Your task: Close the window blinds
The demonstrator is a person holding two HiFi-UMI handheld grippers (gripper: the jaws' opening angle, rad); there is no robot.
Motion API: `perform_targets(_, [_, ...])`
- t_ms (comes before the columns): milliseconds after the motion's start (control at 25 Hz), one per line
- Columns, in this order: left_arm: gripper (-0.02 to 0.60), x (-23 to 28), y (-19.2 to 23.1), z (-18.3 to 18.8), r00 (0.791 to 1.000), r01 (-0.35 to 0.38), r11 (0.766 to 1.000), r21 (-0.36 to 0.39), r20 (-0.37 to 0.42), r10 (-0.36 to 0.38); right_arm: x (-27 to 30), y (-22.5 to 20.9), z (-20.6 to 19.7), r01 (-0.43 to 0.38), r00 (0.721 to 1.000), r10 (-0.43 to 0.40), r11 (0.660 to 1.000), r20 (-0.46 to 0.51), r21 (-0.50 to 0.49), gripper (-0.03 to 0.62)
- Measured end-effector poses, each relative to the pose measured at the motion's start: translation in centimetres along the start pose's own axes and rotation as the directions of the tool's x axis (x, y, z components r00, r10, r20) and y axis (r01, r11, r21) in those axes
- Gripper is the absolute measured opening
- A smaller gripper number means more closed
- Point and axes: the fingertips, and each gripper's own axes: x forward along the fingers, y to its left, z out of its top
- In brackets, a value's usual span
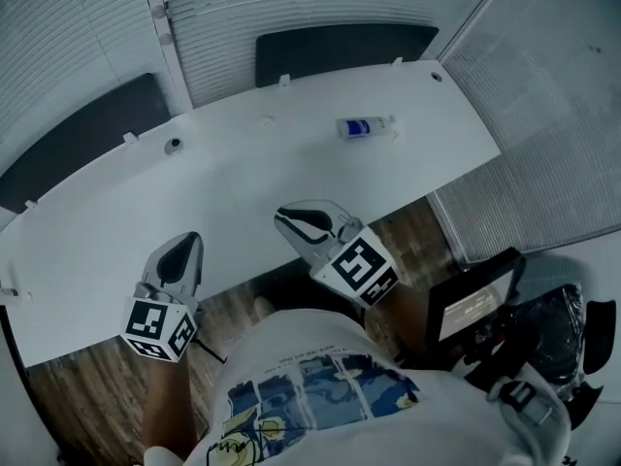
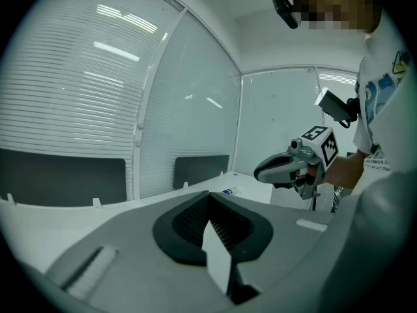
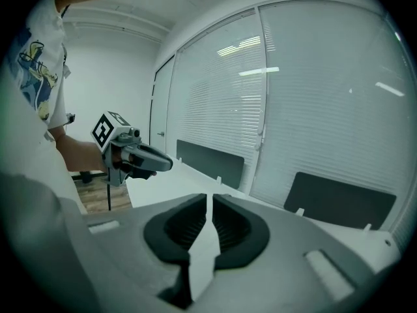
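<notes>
Slatted window blinds (image 1: 243, 17) hang behind the white table (image 1: 243, 178), with a thin wand (image 1: 160, 13) down the frame between two panels. They also fill the left gripper view (image 2: 78, 77) and the right gripper view (image 3: 221, 109). My left gripper (image 1: 184, 243) hovers over the table's near edge, jaws shut with nothing between them (image 2: 208, 197). My right gripper (image 1: 291, 216) hangs beside it, a little farther in, its jaws also shut and empty (image 3: 208, 201). Both are well short of the blinds and the wand.
A small clear bottle with a blue label (image 1: 366, 126) lies on the table toward the far right. Two dark panels (image 1: 340, 51) (image 1: 87, 134) stand behind the table's far edge. A black device with a screen (image 1: 475, 304) stands on the wood floor at my right.
</notes>
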Motion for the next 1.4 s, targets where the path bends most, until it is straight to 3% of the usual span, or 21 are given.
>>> perform_targets(400, [0.005,-2.1,-4.5,-0.4,0.999,-0.034,0.999,0.023,-0.030,0.035,-3.2,1.8,-0.7,-0.054,0.998,0.054,0.999,0.022,0.000,0.020])
perform_targets(1080, [0.005,-6.3,-17.2,-1.8,0.997,-0.067,0.998,0.004,-0.046,0.067,-14.7,6.1,-6.5,-0.088,0.996,0.086,0.994,0.029,0.058,0.020])
perform_targets(1400, [0.005,-9.4,-19.0,-2.8,0.998,-0.037,0.999,0.006,-0.045,0.037,-16.1,9.2,-5.5,-0.064,0.997,0.063,0.998,0.040,0.015,0.018])
